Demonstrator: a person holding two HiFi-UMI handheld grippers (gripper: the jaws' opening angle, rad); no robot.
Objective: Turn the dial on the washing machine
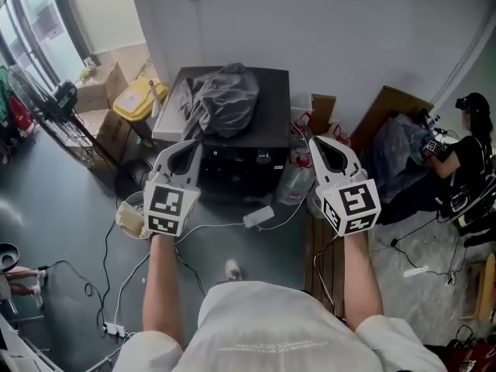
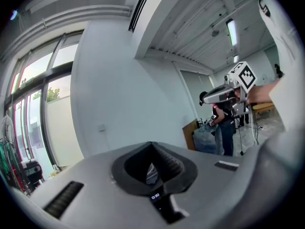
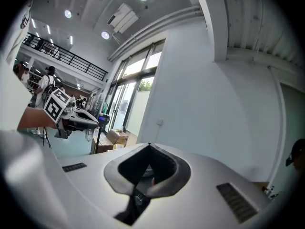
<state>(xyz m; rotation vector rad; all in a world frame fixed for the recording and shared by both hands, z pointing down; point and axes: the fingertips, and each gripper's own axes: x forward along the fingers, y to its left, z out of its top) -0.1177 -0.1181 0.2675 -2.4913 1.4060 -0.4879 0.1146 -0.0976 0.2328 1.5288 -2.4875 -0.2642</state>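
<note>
Left gripper (image 1: 194,142) and right gripper (image 1: 314,140) closed tip-to-tip, empty. Dial (image 1: 264,158) on washing machine (image 1: 273,107): probably rigid, smooth plastic; pinch across rim.

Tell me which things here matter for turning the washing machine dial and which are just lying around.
For the job:
washing machine
dial
left claw, shut, empty
right claw, shut, empty

Lying about:
grey clothes on the machine
cardboard boxes
yellow bag
white power adapter

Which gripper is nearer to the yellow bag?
The left gripper; the yellow bag lies on its side of the washing machine, the right gripper on the other.
</note>
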